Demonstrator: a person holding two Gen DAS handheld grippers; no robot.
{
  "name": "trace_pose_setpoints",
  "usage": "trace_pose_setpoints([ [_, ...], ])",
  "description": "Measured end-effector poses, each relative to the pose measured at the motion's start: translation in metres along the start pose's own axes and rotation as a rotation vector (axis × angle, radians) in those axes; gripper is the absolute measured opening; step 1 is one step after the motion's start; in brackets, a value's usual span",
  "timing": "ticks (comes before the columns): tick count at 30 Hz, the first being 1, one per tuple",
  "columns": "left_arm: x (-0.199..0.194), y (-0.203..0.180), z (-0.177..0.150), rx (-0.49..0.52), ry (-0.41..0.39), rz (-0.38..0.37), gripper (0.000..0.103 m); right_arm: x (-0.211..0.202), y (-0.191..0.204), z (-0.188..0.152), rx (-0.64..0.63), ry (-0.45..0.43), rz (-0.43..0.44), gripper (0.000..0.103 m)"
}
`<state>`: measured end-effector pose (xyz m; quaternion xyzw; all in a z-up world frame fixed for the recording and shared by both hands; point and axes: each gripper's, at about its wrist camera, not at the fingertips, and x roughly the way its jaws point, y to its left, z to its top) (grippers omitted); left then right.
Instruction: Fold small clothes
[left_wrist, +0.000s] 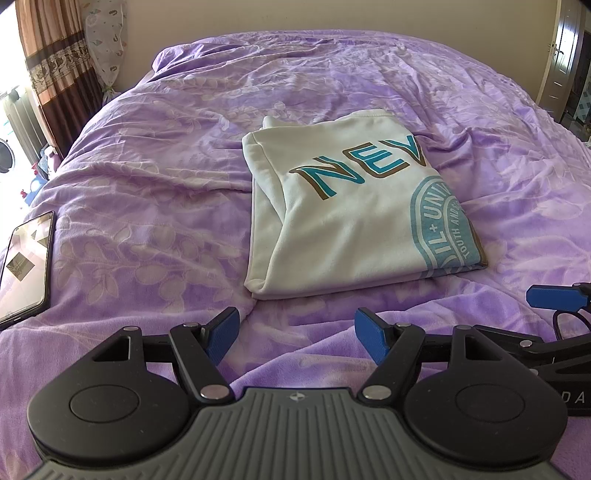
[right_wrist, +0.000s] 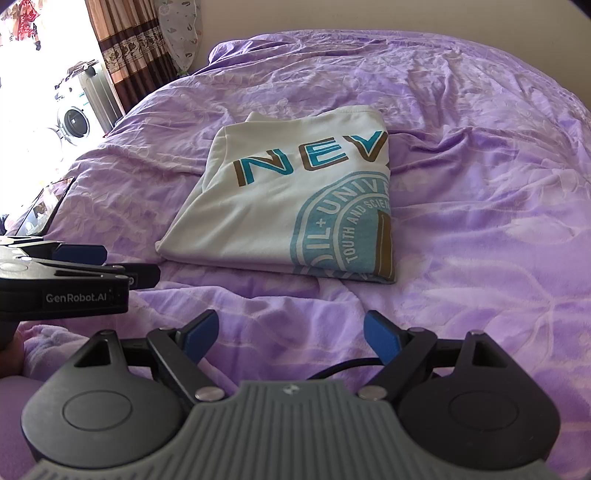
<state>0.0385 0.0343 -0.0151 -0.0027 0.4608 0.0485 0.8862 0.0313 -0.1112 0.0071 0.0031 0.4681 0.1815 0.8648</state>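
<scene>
Folded shirt (left_wrist: 354, 221) on bedspread (left_wrist: 147, 184), fingers (left_wrist: 221, 338) apart

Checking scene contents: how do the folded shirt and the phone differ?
The folded shirt is soft white cloth with a teal and brown print; the phone is a rigid dark slab with a glossy screen. The shirt lies mid-bed, the phone at the left edge. The shirt is far larger. Both rest flat on the purple bedspread.

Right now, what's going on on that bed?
A person holds two blue-padded tools over a purple floral bedspread. The white printed T-shirt lies folded into a compact rectangle ahead of them. The left tool and right tool are both open and empty, short of the shirt. A black smartphone lies off to the left.
</scene>
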Motion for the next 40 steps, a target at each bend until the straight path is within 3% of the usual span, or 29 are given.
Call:
trace_pose_setpoints([
  [25,0.0,-0.003,-0.002,0.008,0.005,-0.01,0.084,0.001,0.001,-0.002,-0.005,0.003,0.004,0.082],
  [40,-0.005,-0.01,-0.004,0.046,-0.037,-0.041,0.084,0.001,0.0,-0.002,-0.006,0.003,0.003,0.082],
])
